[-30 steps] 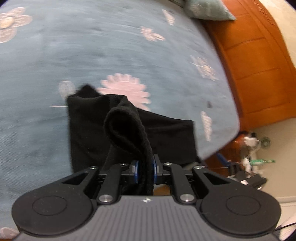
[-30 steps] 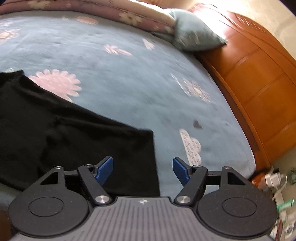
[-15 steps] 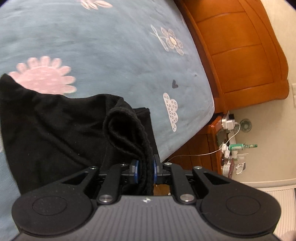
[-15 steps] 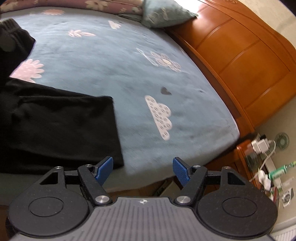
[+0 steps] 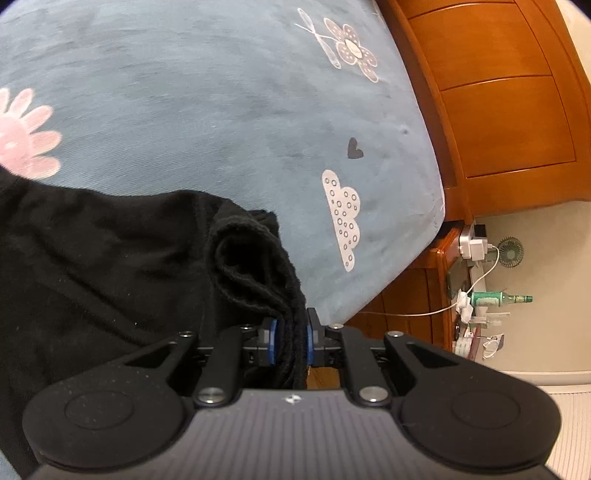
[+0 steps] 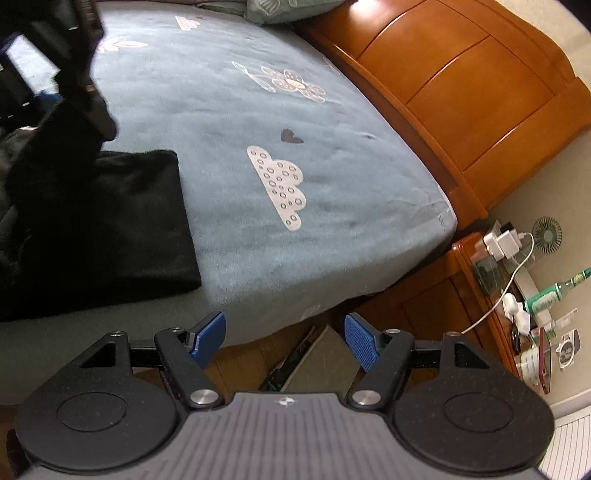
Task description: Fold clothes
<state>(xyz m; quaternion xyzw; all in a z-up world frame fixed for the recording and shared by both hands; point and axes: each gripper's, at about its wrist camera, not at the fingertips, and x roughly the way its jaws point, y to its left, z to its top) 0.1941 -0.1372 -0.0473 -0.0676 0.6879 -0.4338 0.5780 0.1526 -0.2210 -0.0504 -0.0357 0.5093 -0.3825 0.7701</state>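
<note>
A black garment (image 5: 92, 266) lies on the blue bedspread (image 5: 221, 110) near the bed's front edge. My left gripper (image 5: 290, 341) is shut on a bunched edge of the garment, which loops up from between the blue pads. In the right wrist view the black garment (image 6: 122, 221) lies flat at the left, and the left gripper (image 6: 85, 74) shows dark and blurred above it. My right gripper (image 6: 284, 334) stands open past the bed's front edge, nothing between its fingers.
A wooden headboard (image 6: 461, 81) runs along the right side of the bed. A wooden nightstand (image 6: 476, 306) holds chargers, a cable and a green bottle (image 6: 554, 295). A grey pillow (image 6: 280, 9) sits at the far end. Flat objects lie on the floor (image 6: 306, 365) under the bed edge.
My left gripper has carried the held garment edge to the right across the bed and lower, folding the cloth over itself. My right gripper has drifted right, off the garment, past the bed's edge.
</note>
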